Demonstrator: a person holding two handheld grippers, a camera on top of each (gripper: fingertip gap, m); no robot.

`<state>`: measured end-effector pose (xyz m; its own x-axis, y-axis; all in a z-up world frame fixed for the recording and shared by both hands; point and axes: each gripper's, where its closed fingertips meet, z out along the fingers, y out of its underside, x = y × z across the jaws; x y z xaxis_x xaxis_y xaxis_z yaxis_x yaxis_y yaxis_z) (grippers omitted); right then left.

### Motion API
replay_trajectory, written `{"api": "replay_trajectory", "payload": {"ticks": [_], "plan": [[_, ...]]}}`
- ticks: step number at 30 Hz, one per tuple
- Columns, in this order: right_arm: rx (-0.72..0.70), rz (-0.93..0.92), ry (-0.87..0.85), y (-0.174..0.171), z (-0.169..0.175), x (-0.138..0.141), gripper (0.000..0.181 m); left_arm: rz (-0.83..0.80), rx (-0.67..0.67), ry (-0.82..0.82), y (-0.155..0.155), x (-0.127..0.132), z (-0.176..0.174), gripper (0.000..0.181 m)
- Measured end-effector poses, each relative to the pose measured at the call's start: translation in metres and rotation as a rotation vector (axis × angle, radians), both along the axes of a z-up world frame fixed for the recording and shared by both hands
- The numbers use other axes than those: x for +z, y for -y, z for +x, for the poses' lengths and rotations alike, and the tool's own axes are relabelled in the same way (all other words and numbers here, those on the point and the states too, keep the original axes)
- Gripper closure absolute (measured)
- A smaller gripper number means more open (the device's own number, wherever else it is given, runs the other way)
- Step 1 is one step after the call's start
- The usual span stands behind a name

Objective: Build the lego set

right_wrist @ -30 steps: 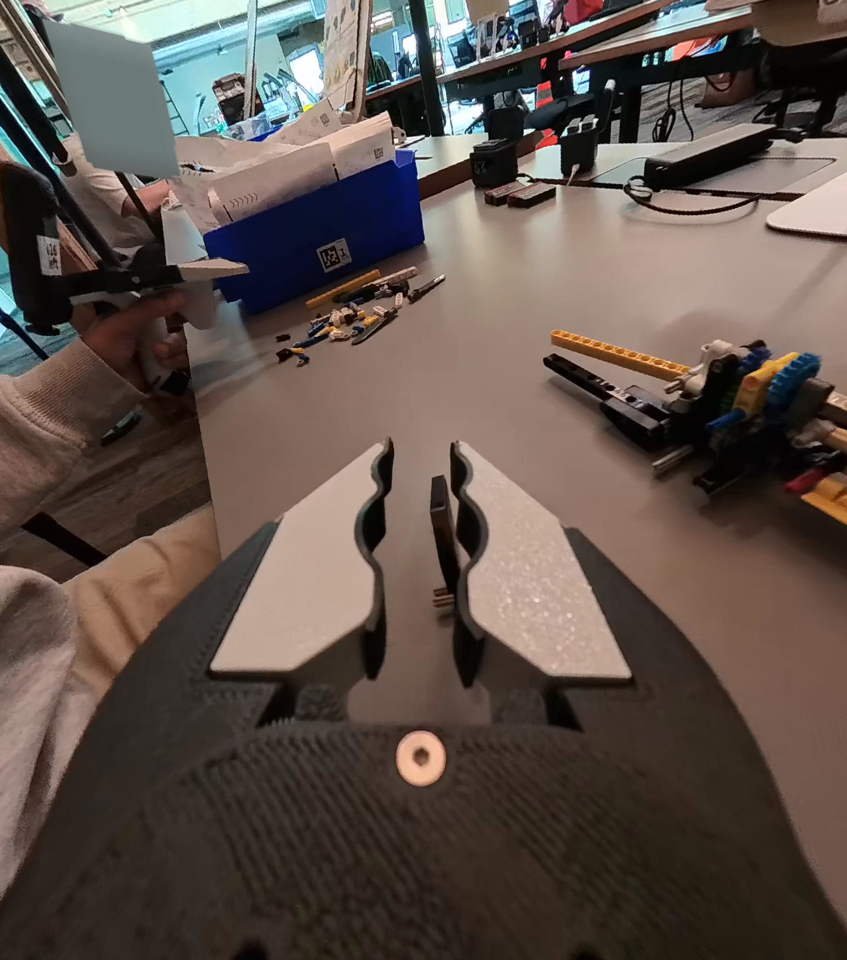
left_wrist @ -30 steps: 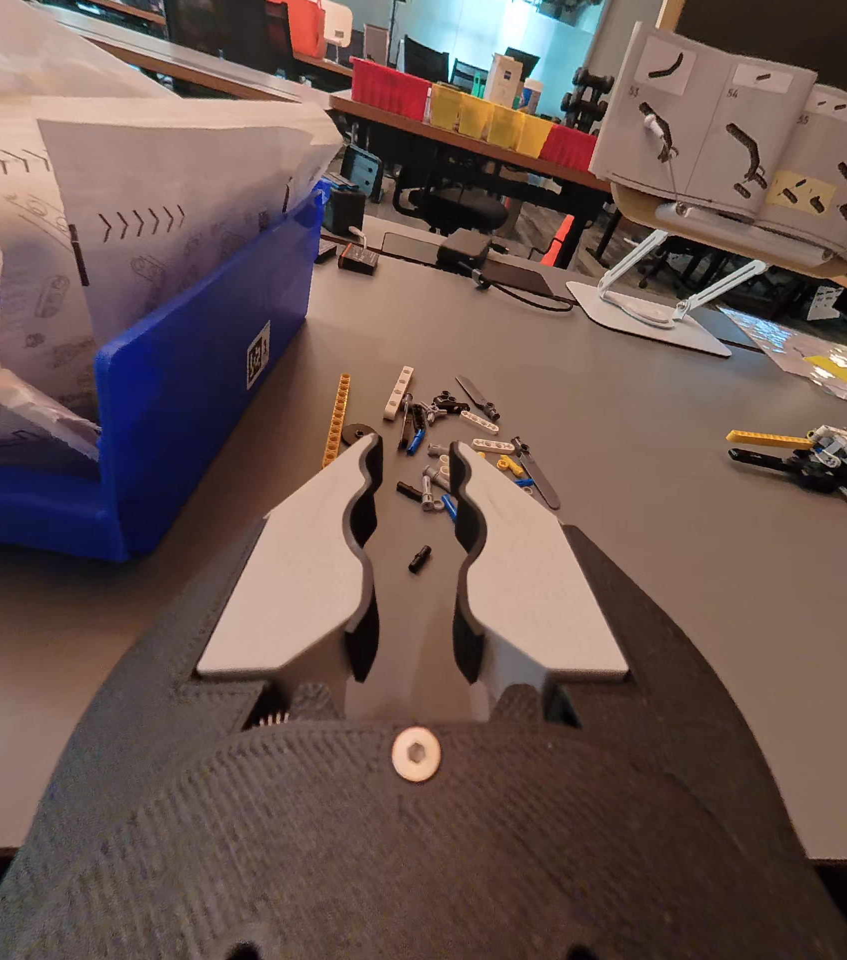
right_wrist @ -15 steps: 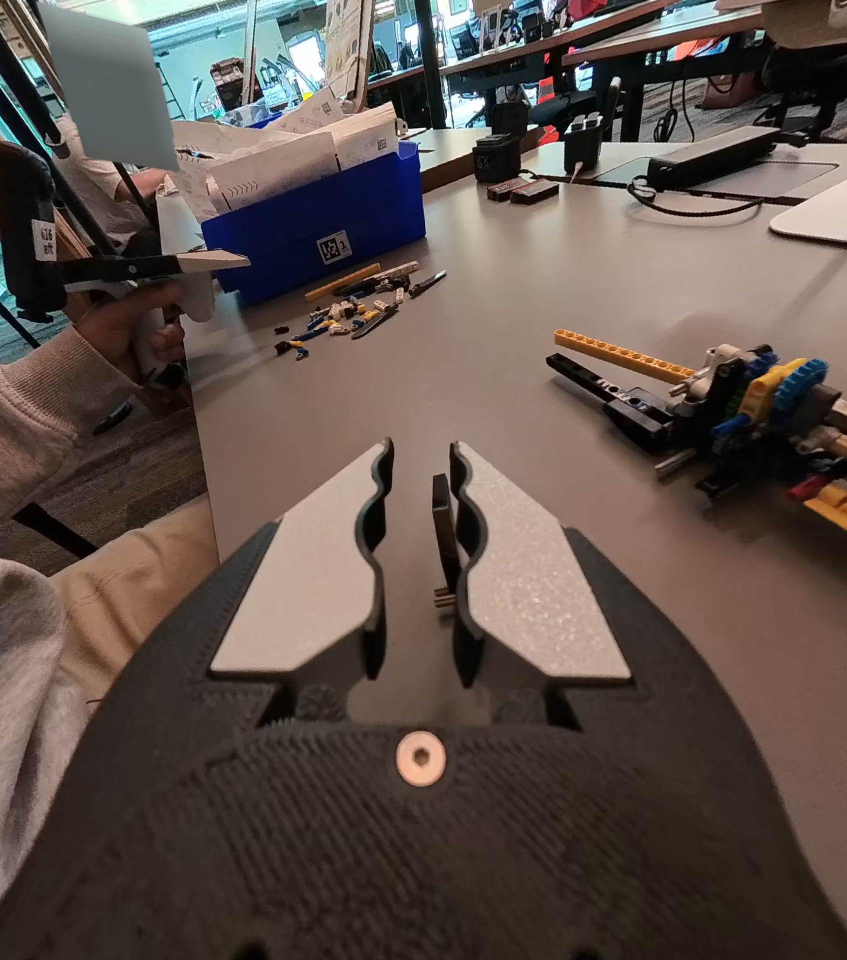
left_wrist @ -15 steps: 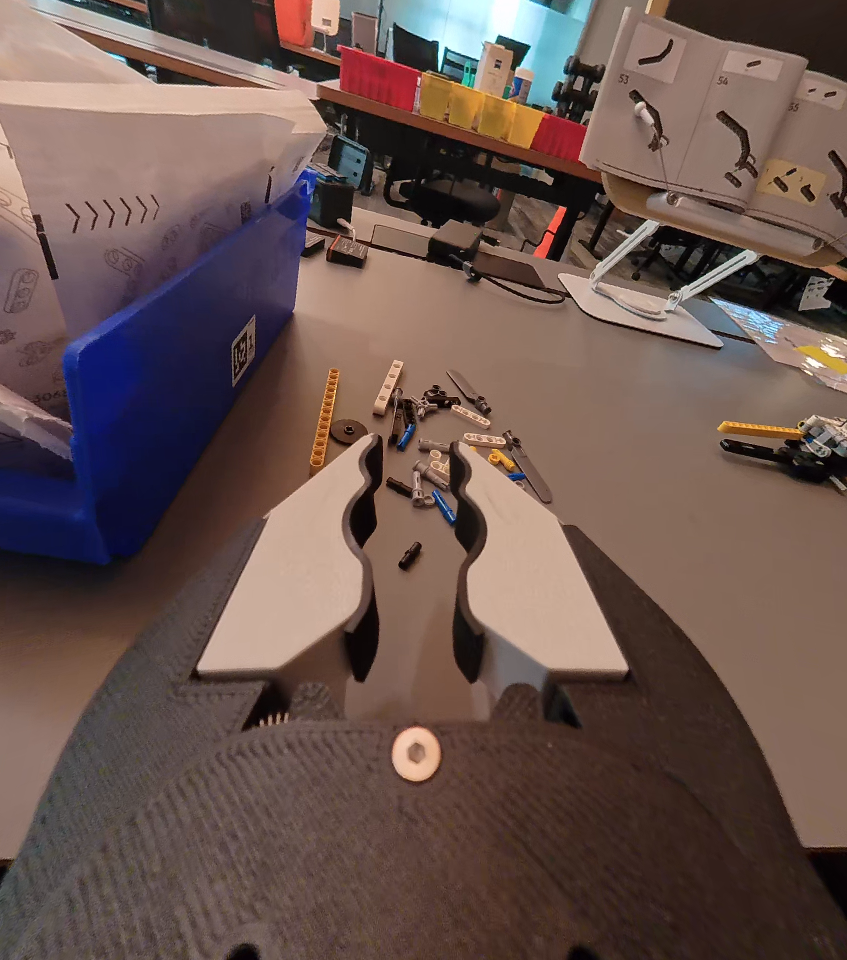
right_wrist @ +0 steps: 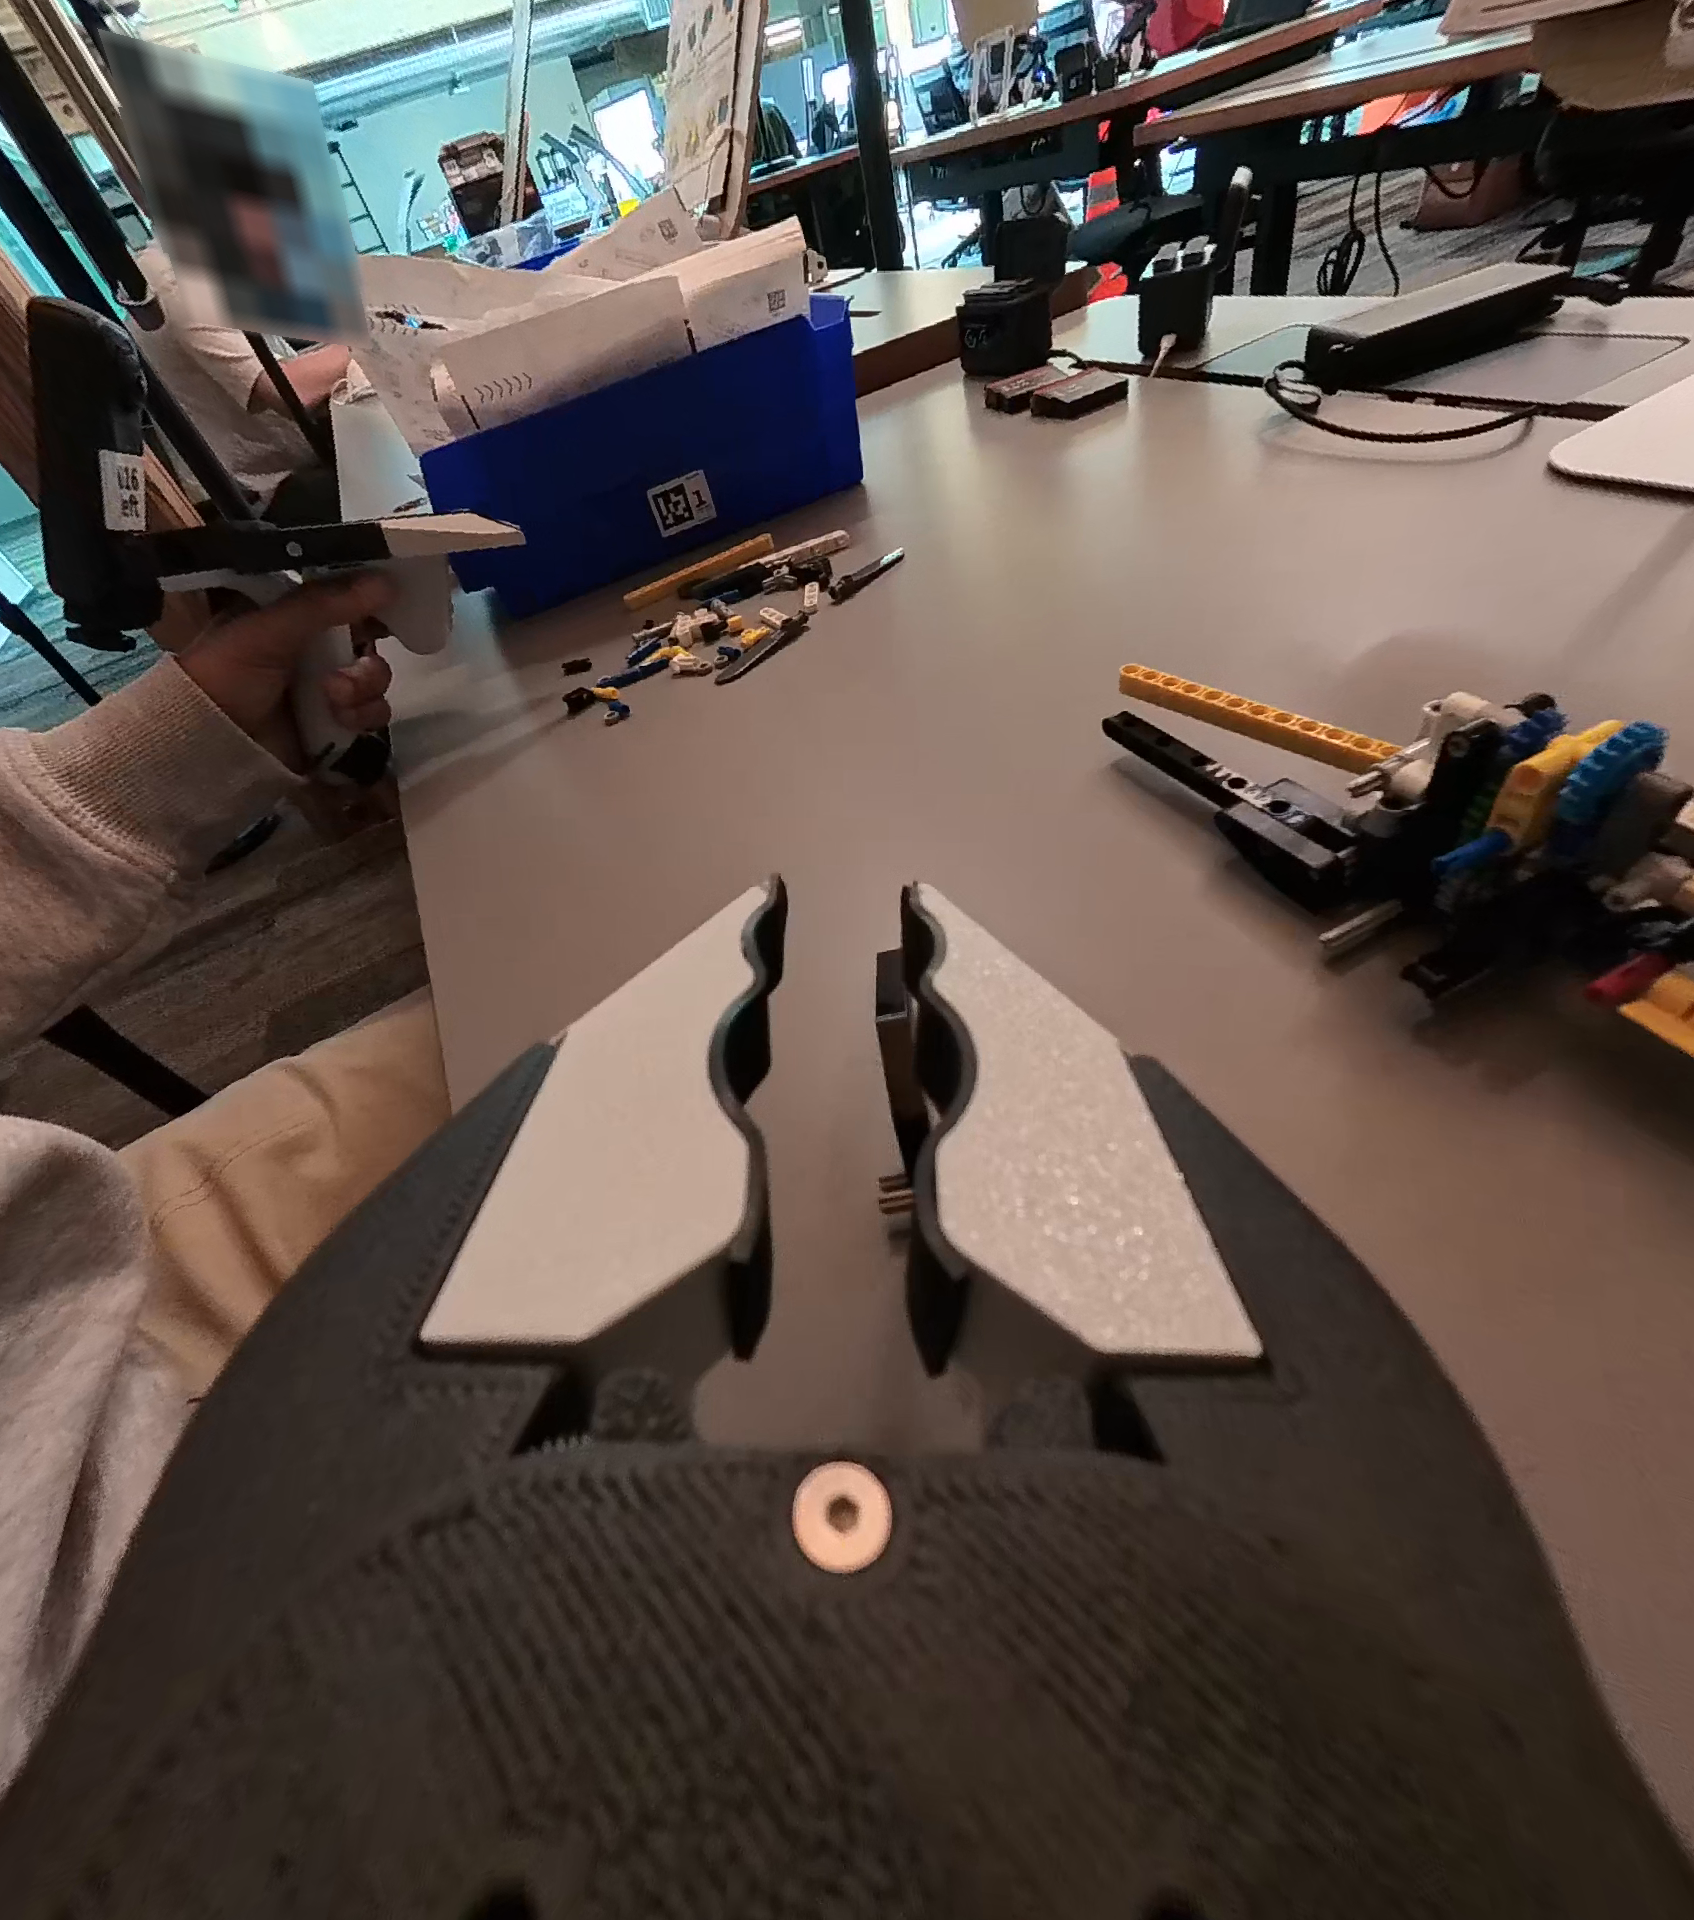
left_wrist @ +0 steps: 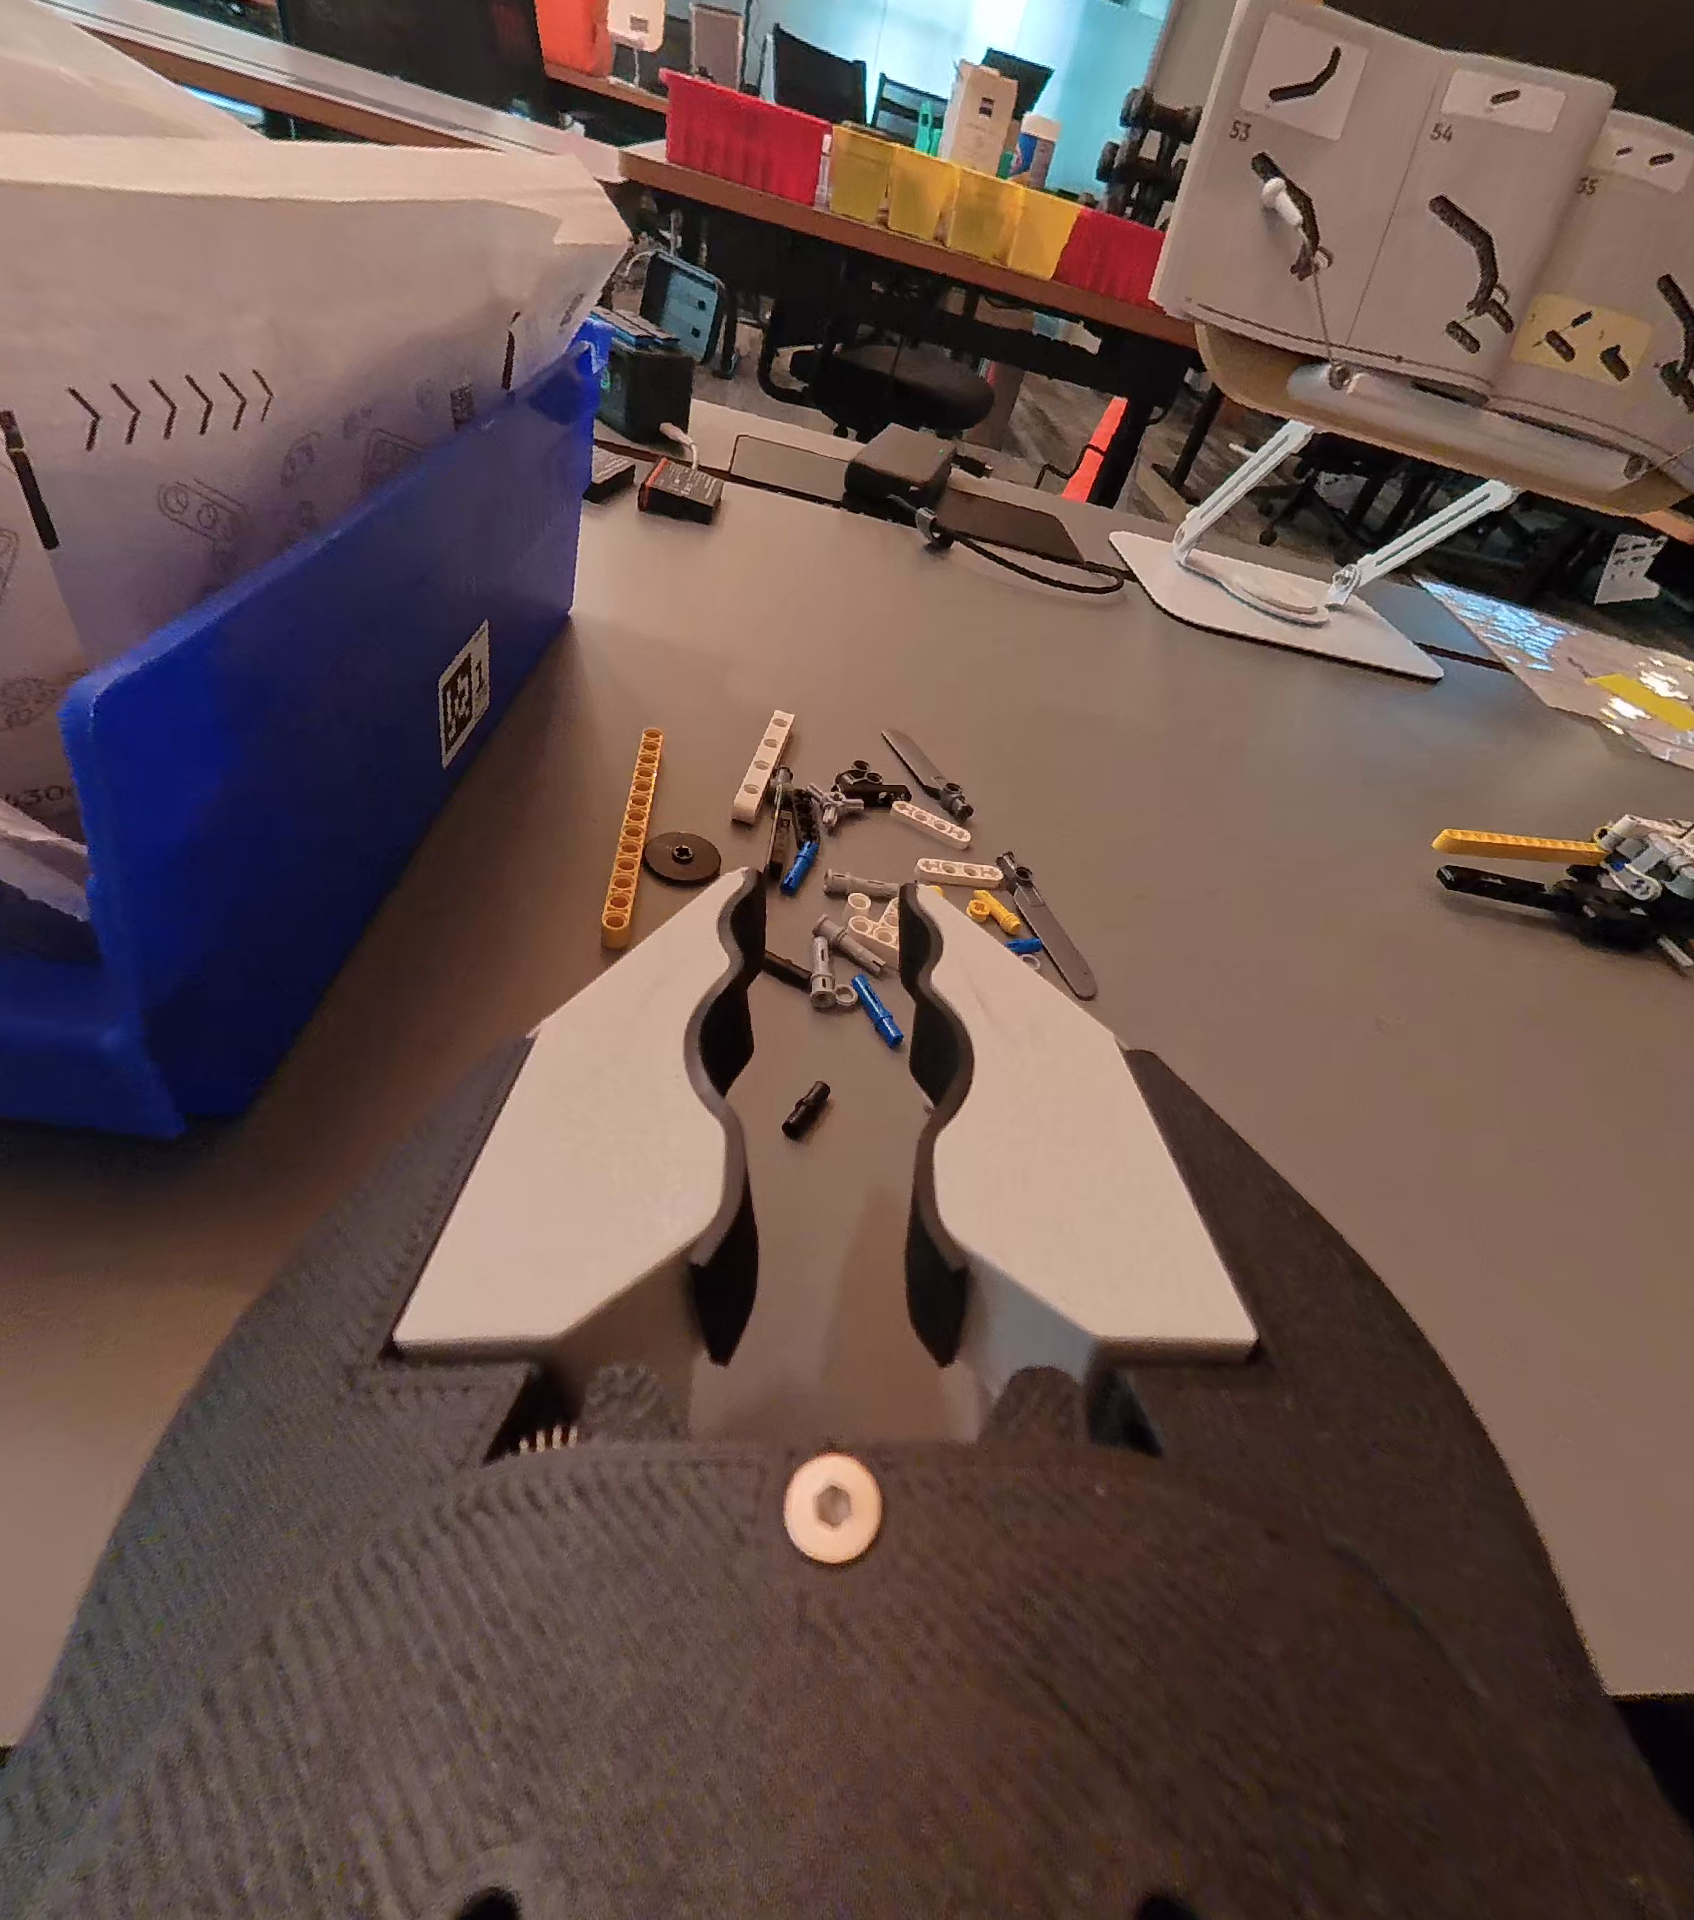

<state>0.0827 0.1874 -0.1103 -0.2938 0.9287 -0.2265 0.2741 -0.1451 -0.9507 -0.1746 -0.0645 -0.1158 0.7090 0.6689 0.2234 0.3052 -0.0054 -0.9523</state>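
My left gripper [left_wrist: 827,894] is open and empty, held low over the near edge of the grey table [left_wrist: 1238,831]. Between its fingers lies a small black pin [left_wrist: 805,1109]; several loose Lego pieces [left_wrist: 864,935] and a long yellow beam [left_wrist: 633,836] lie just beyond. The left gripper also shows in the right wrist view [right_wrist: 469,535], in a person's hand. My right gripper [right_wrist: 843,899] is open; a black beam [right_wrist: 893,1023] lies between its fingers, against the right one. The part-built model [right_wrist: 1508,821] sits on the table to its right, and also shows in the left wrist view [left_wrist: 1653,883].
A blue bin [left_wrist: 303,790] stuffed with white paper bags stands at the left, close to the loose pieces. An open instruction booklet [left_wrist: 1445,239] sits on a white stand at the back right. A clear plastic bag [left_wrist: 1632,696], chargers and cables lie along the far edge. Tip to tip, the grippers are about 35 cm apart.
My left gripper has shifted slightly forward and right toward the loose pieces. My right gripper and the black beam between its fingers have hardly moved.
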Motion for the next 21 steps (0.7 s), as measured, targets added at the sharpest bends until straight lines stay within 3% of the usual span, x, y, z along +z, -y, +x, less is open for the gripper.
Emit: {"api": "replay_trajectory", "payload": {"ticks": [21], "plan": [[0.001,-0.013,0.015,-0.0008,-0.0012,-0.0019,0.16,0.001,-0.005,0.011,-0.0009,-0.0026,-0.0012,0.158]]}}
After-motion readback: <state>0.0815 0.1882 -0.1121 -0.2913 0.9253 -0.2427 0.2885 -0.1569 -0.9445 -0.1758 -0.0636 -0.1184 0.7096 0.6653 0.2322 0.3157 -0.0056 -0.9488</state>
